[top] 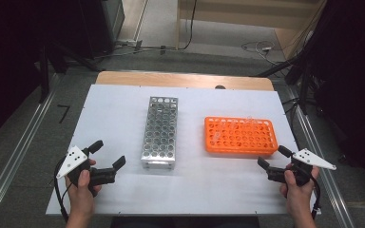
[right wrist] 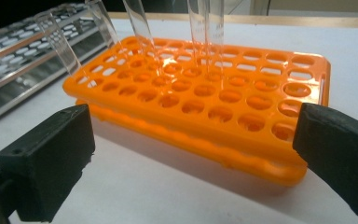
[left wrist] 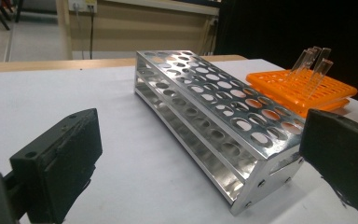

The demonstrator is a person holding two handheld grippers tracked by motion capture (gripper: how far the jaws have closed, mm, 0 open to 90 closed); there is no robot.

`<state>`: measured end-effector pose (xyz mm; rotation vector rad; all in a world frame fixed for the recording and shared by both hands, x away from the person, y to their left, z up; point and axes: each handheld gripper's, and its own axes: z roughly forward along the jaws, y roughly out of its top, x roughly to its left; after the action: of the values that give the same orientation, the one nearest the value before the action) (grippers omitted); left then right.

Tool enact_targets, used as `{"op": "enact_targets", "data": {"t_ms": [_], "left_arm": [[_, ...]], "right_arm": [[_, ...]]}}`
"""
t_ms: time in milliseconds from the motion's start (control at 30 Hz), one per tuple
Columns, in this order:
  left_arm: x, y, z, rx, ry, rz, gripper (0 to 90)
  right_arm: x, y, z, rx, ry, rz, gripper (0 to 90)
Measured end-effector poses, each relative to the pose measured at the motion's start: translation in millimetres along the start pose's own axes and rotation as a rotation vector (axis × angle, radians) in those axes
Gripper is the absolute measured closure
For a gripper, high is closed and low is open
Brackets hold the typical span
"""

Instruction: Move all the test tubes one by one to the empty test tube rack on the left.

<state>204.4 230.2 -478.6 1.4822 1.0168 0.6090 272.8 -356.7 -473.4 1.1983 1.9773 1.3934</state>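
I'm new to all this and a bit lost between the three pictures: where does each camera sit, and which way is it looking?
High view: sits above the person's side, looking forward and down on the white table; both hands show, holding the left gripper and right gripper.
Left gripper view: rides on the left gripper, facing the metal rack; its two black jaws stand open.
Right gripper view: rides on the right gripper, facing the orange rack and its clear tubes; its jaws stand open.
Shared: all three views show both racks.

Bright even overhead light, dark surroundings, soft shadows, slight blur.
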Motion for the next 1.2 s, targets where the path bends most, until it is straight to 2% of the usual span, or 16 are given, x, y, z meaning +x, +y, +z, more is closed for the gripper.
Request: {"op": "enact_targets", "data": {"t_ms": [100,133,267,333,467,500,700,767,800,833,867,933,1200], "left_arm": [[-2.4,0.4,0.7,0.004,-0.009,0.007,0.0],[-3.1,1.0,0.5,-0.004,-0.015,0.002,0.0],[-3.3,2.1,0.1,-0.007,-0.027,-0.008,0.0],[-3.6,2.2,0.6,0.007,-0.026,-0.002,0.0],[-6.3,3.3,0.8,0.010,-0.032,0.002,0.0],[-6.8,3.8,0.7,0.009,-0.035,0.004,0.0],[-9.1,7.6,2.1,0.001,-0.044,-0.002,0.0],[-10.1,9.2,3.5,0.011,-0.054,0.008,0.0],[-10.6,10.3,4.1,0.009,-0.054,0.011,0.0],[-10.6,11.2,4.5,0.006,-0.056,0.011,0.0],[-10.6,12.7,5.9,0.000,-0.053,0.009,0.0],[-9.6,13.9,9.1,0.009,-0.056,0.018,0.0],[-10.3,16.7,19.9,0.027,-0.061,0.032,0.0]], "right_arm": [[0.4,3.8,-0.5,-0.008,0.004,0.023,0.0],[0.8,7.4,1.2,0.000,-0.010,0.027,0.0],[-0.6,11.2,4.9,0.012,-0.010,0.030,0.0],[-1.0,15.4,7.5,0.020,-0.029,0.022,2.7],[-3.5,27.3,15.2,0.033,-0.018,0.019,5.1],[-5.3,32.5,21.3,0.053,-0.026,0.017,8.6],[-13.0,40.8,38.6,0.082,-0.023,0.021,17.4],[-17.0,43.9,45.2,0.085,-0.012,0.040,22.8],[-19.7,46.5,51.2,0.091,-0.011,0.053,29.8],[-19.7,46.5,51.2,0.091,-0.011,0.053,29.8],[-21.9,47.5,57.1,0.100,-0.012,0.068,36.8],[-23.8,47.2,63.7,0.116,-0.012,0.073,43.5],[-21.6,41.1,83.2,0.171,-0.044,0.041,59.2]]}}
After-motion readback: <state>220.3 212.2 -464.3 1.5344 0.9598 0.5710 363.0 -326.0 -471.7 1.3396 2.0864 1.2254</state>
